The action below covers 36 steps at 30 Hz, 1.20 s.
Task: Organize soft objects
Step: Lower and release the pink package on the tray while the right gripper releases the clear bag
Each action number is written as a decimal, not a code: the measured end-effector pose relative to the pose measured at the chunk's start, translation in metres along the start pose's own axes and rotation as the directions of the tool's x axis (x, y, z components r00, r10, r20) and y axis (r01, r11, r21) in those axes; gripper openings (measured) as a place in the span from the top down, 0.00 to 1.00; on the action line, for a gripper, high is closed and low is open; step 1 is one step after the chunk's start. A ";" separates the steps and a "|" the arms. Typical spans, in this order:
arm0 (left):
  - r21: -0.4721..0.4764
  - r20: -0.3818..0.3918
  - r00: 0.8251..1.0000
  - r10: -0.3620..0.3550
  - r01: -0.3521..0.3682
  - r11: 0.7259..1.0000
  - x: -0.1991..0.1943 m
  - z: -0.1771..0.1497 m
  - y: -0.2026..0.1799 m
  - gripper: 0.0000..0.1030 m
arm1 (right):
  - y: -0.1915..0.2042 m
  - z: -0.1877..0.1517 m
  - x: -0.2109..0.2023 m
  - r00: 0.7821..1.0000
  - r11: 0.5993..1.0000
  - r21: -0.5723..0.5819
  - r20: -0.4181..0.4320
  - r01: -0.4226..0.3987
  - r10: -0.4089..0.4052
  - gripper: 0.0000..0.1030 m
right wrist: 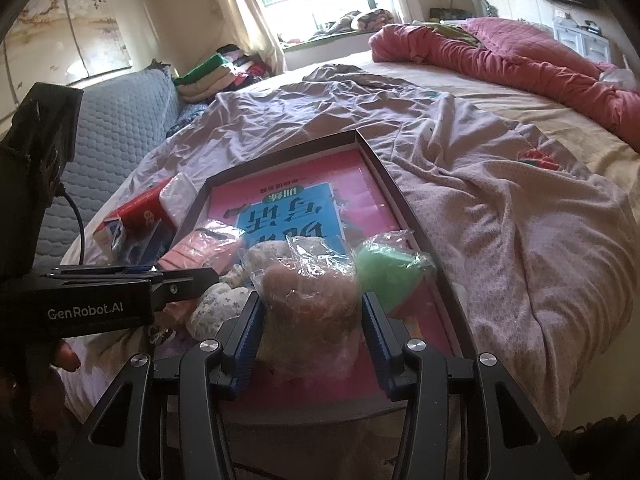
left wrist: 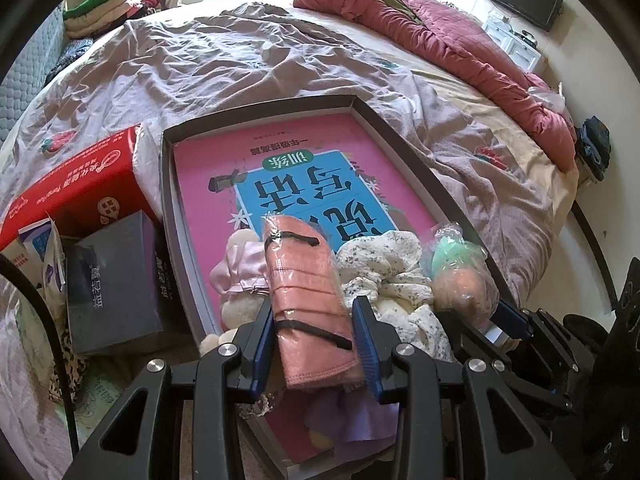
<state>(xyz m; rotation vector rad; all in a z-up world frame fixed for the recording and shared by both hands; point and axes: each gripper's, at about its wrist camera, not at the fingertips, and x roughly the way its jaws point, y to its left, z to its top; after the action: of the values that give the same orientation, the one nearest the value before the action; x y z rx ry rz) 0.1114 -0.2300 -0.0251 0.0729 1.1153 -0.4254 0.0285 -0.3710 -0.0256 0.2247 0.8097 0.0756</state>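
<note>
A shallow dark box lid point(left wrist: 408, 152) with a pink book inside lies on the bed. My left gripper point(left wrist: 314, 328) is shut on a wrapped pack of pink face masks point(left wrist: 308, 296) over the tray's near end. A pale pink plush point(left wrist: 236, 276), a floral cloth point(left wrist: 388, 272) and a green item in plastic point(left wrist: 452, 244) lie beside it. My right gripper point(right wrist: 310, 328) is shut on a brown fluffy item in a clear bag point(right wrist: 310, 288), next to the green bagged item point(right wrist: 384, 266). The mask pack point(right wrist: 204, 248) and left gripper point(right wrist: 188, 278) show at left.
A red tissue box point(left wrist: 76, 192), a grey box point(left wrist: 116, 280) and small packets point(left wrist: 40, 256) sit left of the tray. The wrinkled lilac sheet point(left wrist: 224, 68) spreads beyond. A pink quilt point(left wrist: 460, 40) lies at the far right; folded clothes point(left wrist: 104, 8) and a grey sofa point(right wrist: 120, 128) stand at left.
</note>
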 end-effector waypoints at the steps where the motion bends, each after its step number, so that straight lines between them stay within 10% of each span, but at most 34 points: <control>1: 0.002 0.000 1.000 0.001 -0.001 1.000 0.000 0.000 0.000 0.63 | 0.000 0.000 0.000 1.000 1.000 0.002 0.000 -0.001 0.001 0.51; 36: 0.007 0.006 1.000 -0.014 0.014 1.000 -0.012 -0.007 -0.006 0.63 | -0.008 -0.003 -0.014 1.000 0.998 0.066 -0.004 0.007 -0.006 0.44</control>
<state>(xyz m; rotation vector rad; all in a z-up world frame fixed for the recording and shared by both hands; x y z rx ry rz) 0.0984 -0.2299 -0.0165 0.0701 1.1094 -0.4416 0.0162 -0.3804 -0.0198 0.2839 0.8177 0.0433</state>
